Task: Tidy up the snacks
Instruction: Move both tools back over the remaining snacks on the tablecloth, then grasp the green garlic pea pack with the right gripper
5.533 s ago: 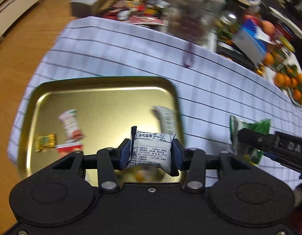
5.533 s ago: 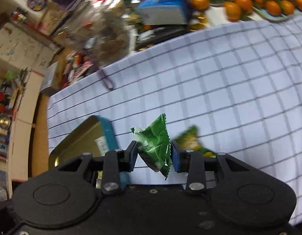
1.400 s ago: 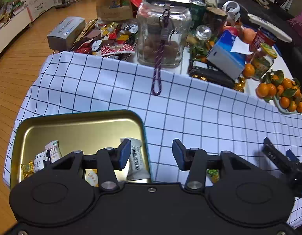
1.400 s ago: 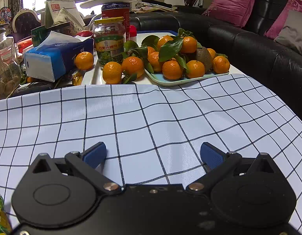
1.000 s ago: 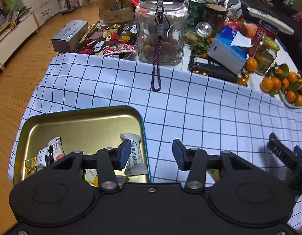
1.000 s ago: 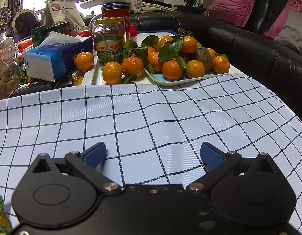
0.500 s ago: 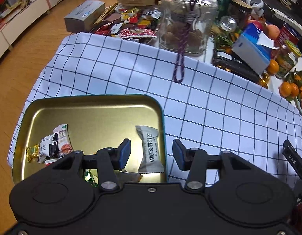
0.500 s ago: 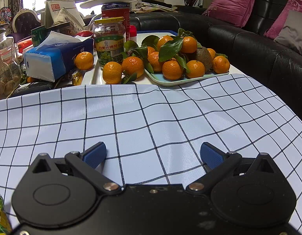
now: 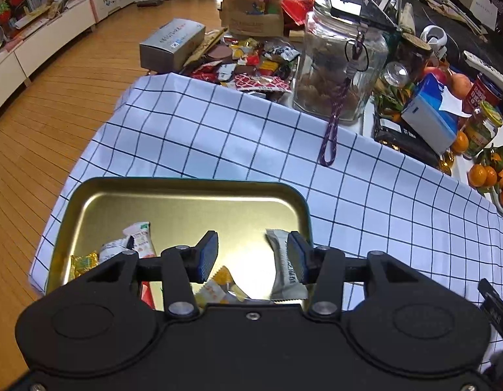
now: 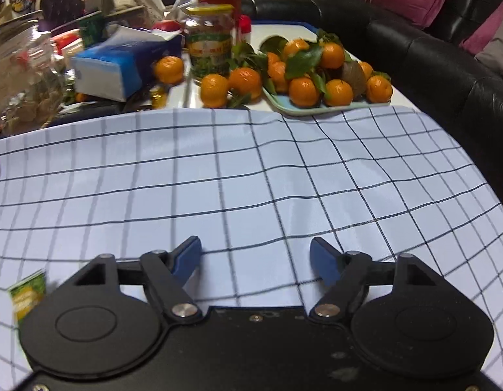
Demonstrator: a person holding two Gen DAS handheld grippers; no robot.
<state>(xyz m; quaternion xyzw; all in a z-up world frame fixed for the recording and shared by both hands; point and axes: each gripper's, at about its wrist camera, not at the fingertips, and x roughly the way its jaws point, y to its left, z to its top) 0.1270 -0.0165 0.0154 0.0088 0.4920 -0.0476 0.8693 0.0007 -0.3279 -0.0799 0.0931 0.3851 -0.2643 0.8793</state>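
Now your right gripper (image 10: 254, 257), its jaws just narrowed but still apart on nothing, hovers over the checked cloth (image 10: 251, 176); the green snack packet (image 10: 26, 293) lies near-left, light, crinkly and slippery; pinch it across the flat middle; your left gripper (image 9: 250, 255) gapes empty above the gold tin (image 9: 186, 195).
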